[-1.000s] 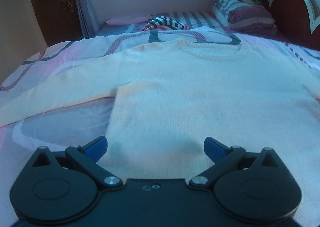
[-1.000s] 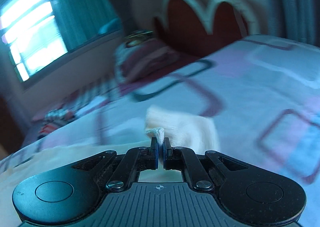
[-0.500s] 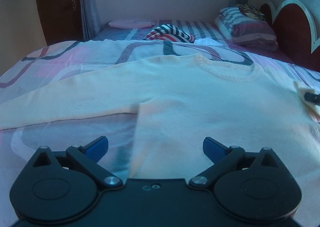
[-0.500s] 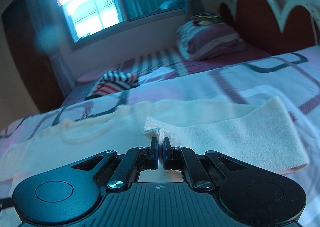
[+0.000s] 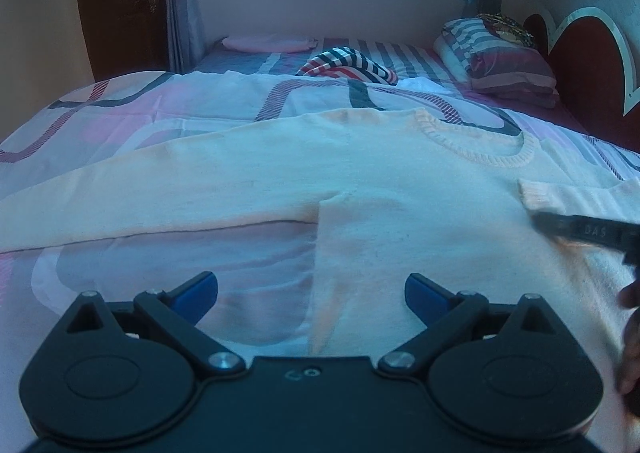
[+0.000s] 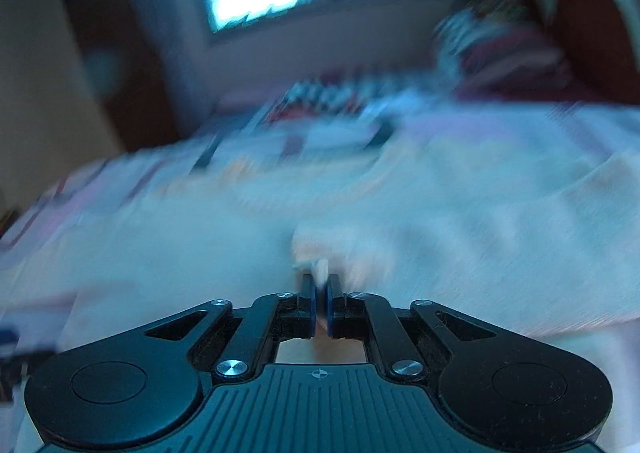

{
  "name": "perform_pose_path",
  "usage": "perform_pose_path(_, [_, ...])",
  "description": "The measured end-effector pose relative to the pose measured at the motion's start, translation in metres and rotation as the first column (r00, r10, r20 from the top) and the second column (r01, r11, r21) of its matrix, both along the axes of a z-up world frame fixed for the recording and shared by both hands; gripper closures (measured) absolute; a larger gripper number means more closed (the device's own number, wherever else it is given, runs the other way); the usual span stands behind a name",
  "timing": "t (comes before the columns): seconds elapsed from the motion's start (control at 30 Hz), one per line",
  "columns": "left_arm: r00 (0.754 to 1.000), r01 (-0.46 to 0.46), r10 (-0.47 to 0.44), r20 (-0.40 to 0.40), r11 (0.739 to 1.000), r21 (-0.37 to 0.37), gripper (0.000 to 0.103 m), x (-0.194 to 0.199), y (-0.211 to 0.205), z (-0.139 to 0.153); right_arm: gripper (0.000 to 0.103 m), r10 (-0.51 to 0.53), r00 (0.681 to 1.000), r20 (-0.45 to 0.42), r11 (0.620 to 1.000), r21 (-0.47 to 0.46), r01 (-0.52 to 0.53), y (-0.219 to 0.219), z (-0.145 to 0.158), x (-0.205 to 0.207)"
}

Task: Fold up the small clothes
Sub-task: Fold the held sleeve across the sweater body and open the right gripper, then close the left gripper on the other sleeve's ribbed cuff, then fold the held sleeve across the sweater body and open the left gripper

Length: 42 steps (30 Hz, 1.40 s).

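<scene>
Closest to the camera, the left gripper point(image 5: 311, 287) is hovering over the bottom edge of the sweater point(image 5: 400, 213) with its fingers spread wide and nothing between them. It isn't doing any work at the moment, just parked above where the hem meets the bed point(image 5: 140, 121).

Over on the other side, the right gripper point(image 6: 319, 307) has the cuff point(image 6: 316, 265) of one sleeve sitting between its fingers, which stand only a sliver apart. They've just been easing open, so I'd say that cuff is being let go, though the right wrist view is so blurry I can't swear the pads are off the knit yet. In the left wrist view that cuff point(image 5: 540, 195) lies on the chest below the neckline, the sleeve doubled across the body.

So progress-wise: the sweater lies flat, front up, on the bed, and the right sleeve looks folded in. That's fold one, more or less done.

What's left, I reckon: the other sleeve point(image 5: 140, 189) is stretched straight out to the side, untouched, so it needs bringing in too, then the body folded up.

Further back there's a striped garment point(image 5: 348, 67) and a pillow point(image 5: 500, 57), neither folded as far as I can see.
</scene>
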<state>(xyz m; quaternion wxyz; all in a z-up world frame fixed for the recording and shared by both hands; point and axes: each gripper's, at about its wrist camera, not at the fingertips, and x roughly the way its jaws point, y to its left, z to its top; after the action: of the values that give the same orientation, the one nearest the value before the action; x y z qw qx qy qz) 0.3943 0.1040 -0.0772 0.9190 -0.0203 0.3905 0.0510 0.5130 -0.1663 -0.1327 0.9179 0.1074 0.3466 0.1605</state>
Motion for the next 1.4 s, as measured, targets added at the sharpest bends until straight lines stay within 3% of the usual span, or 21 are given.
perform_pose_path(0.03, [1.0,0.001,-0.001,0.003,1.0,-0.005,0.004,0.0,-0.001,0.0,0.045,0.031,0.999,0.022,0.999,0.01,-0.031,0.002,0.002,-0.004])
perform_pose_path(0.1, [1.0,0.012,-0.012,0.011,1.0,-0.019,0.005,0.002,-0.006,0.002,0.034,0.041,0.997,0.059,0.999,0.013,-0.042,0.004,0.008,-0.012])
perform_pose_path(0.17, [0.999,0.032,-0.031,0.02,0.998,-0.047,0.012,0.007,-0.014,0.004,0.034,0.016,0.993,0.12,1.0,-0.006,-0.015,-0.002,0.014,-0.025])
perform_pose_path(0.23, [0.997,0.071,-0.068,0.03,0.993,-0.099,0.023,0.013,-0.027,0.005,0.051,-0.04,0.988,0.149,0.999,0.033,0.036,-0.019,0.017,-0.035])
perform_pose_path(0.37, [0.987,0.161,-0.161,0.02,0.955,-0.248,0.047,0.039,-0.064,0.0,0.056,-0.21,0.969,0.127,0.977,0.051,0.206,-0.066,0.021,-0.041])
perform_pose_path(0.43, [0.98,0.191,-0.197,0.014,0.927,-0.323,0.049,0.052,-0.081,-0.006,0.056,-0.285,0.952,0.108,0.958,0.074,0.278,-0.097,0.023,-0.047])
perform_pose_path(0.63, [0.967,0.221,-0.254,-0.027,0.886,-0.407,0.053,0.086,-0.123,-0.028,0.056,-0.474,0.876,0.086,0.881,0.045,0.472,-0.172,0.03,-0.068])
perform_pose_path(0.7, [0.962,0.243,-0.272,-0.019,0.884,-0.399,0.064,0.094,-0.135,-0.031,0.056,-0.521,0.851,0.063,0.854,0.052,0.518,-0.196,0.029,-0.076])
perform_pose_path(0.77, [0.957,0.26,-0.29,-0.021,0.886,-0.384,0.101,0.103,-0.142,-0.034,0.056,-0.555,0.831,0.043,0.831,0.058,0.553,-0.213,0.026,-0.082])
perform_pose_path(0.9, [0.958,0.28,-0.284,0.035,0.904,-0.325,0.1,0.109,-0.139,-0.021,0.056,-0.588,0.809,0.01,0.807,0.068,0.586,-0.23,0.024,-0.088])
perform_pose_path(1.07, [0.97,0.245,-0.231,0.083,0.926,-0.286,0.1,0.116,-0.104,0.0,0.056,-0.585,0.811,0.0,0.808,0.08,0.583,-0.229,0.023,-0.087])
perform_pose_path(1.4, [0.988,0.148,-0.135,0.071,0.96,-0.239,0.1,0.108,-0.039,-0.002,0.056,-0.49,0.872,0.003,0.869,0.086,0.488,-0.184,0.022,-0.062])
